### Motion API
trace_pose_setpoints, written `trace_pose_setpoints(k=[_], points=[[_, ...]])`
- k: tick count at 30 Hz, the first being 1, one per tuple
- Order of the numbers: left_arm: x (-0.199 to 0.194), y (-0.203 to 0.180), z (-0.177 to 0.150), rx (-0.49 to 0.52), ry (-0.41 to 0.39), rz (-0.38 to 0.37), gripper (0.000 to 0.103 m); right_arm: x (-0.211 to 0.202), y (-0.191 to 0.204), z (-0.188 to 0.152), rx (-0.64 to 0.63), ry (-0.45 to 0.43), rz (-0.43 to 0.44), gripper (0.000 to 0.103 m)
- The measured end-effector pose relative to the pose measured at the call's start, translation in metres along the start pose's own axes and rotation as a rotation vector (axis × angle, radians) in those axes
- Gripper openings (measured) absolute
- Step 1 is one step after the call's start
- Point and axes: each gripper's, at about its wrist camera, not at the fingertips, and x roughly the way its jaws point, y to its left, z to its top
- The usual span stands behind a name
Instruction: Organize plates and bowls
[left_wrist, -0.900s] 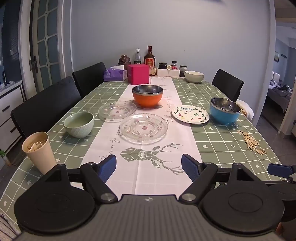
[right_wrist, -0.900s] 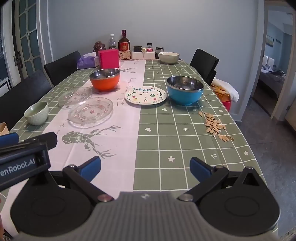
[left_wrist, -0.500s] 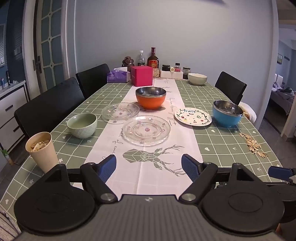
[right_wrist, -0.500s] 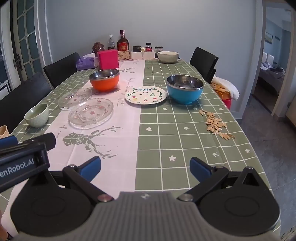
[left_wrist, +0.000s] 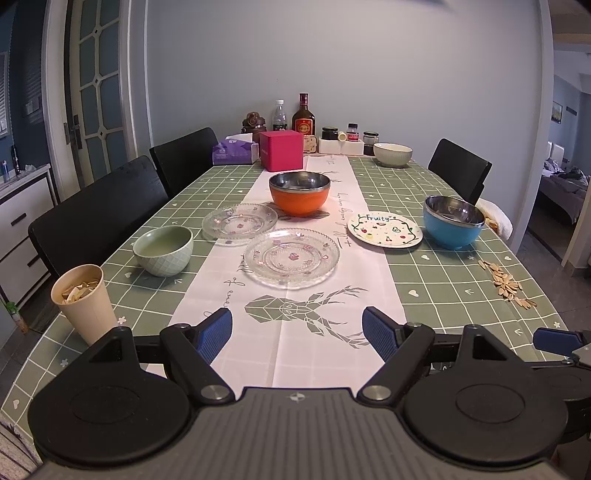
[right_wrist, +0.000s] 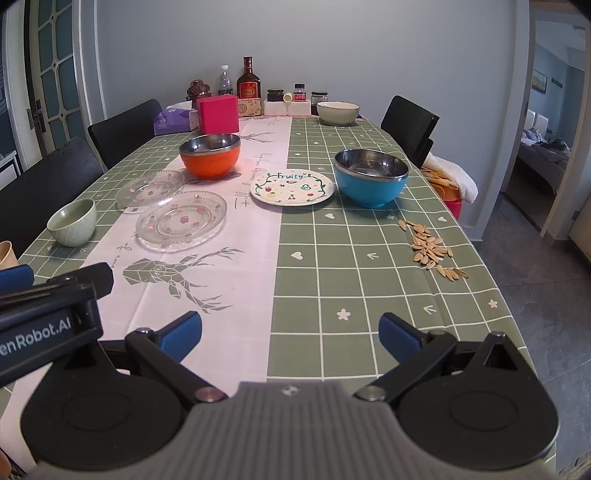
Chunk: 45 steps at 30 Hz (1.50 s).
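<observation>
Left wrist view: left gripper spread wide, holding nothing, at near table edge; right gripper likewise agape, unloaded; glass plate nearest on runner, second glass plate touching behind; orange bowl, blue bowl well apart; seeds near right edge.

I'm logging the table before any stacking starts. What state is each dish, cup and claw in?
left claw: open, empty
right claw: open, empty
orange bowl: upright, empty
blue bowl: upright, empty
green bowl: upright, empty
two glass plates: flat, unstacked, rims overlapping
Fruity plate: flat, empty
paper cup: upright, holds shells
</observation>
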Motion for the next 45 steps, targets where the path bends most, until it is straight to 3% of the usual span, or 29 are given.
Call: trace_pose_setpoints(k=[45], points=[[-0.0008, 0.0028, -0.0014, -0.012, 0.025, -0.005, 0.094, -0.0022, 0.0071, -0.0014, -0.027, -0.019, -0.023, 0.1]])
